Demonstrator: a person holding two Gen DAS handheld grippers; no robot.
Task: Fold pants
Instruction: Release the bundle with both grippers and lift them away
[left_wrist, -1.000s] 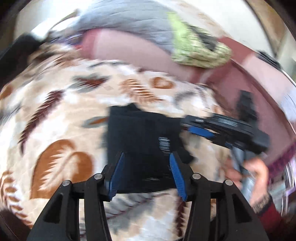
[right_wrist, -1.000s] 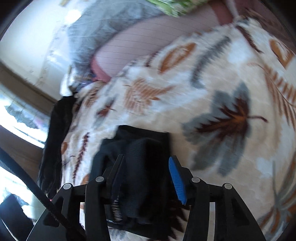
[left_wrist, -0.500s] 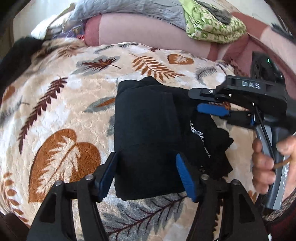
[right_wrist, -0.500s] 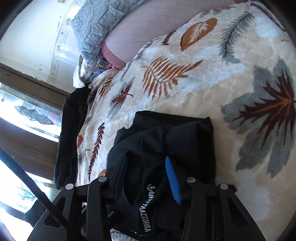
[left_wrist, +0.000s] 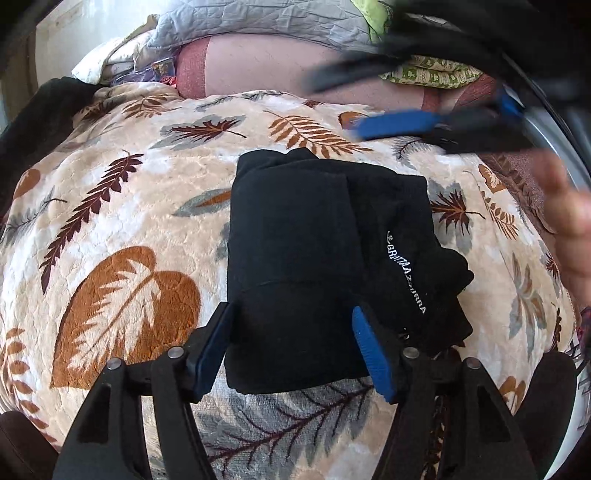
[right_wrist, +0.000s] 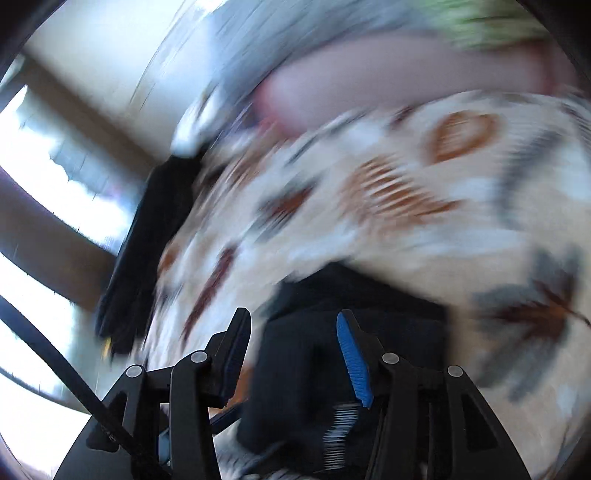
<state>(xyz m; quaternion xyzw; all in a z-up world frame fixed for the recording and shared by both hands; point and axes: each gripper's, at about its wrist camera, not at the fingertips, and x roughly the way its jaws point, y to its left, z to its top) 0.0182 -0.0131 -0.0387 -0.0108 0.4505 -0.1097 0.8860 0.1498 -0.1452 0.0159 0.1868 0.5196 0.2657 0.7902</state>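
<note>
The black pants (left_wrist: 317, 258) lie folded into a compact bundle on the leaf-patterned blanket (left_wrist: 122, 236), with white lettering on the right fold. My left gripper (left_wrist: 291, 347) is open, its blue pads on either side of the bundle's near edge, holding nothing. My right gripper (right_wrist: 291, 354) is open and empty above the pants (right_wrist: 354, 332), which show blurred in the right wrist view. In the left wrist view the right gripper (left_wrist: 373, 107) is a blurred shape raised at the upper right, beside the person's hand (left_wrist: 569, 229).
A pink bolster (left_wrist: 280, 70), a grey quilt (left_wrist: 258, 22) and a green patterned cloth (left_wrist: 428, 74) lie at the far side of the bed. A dark garment (left_wrist: 33, 122) lies at the far left edge. A window (right_wrist: 44, 184) is at left in the right wrist view.
My right gripper has let go of the pants' right fold and lifted up and away fast. My left gripper has stayed open at the bundle's near edge.
</note>
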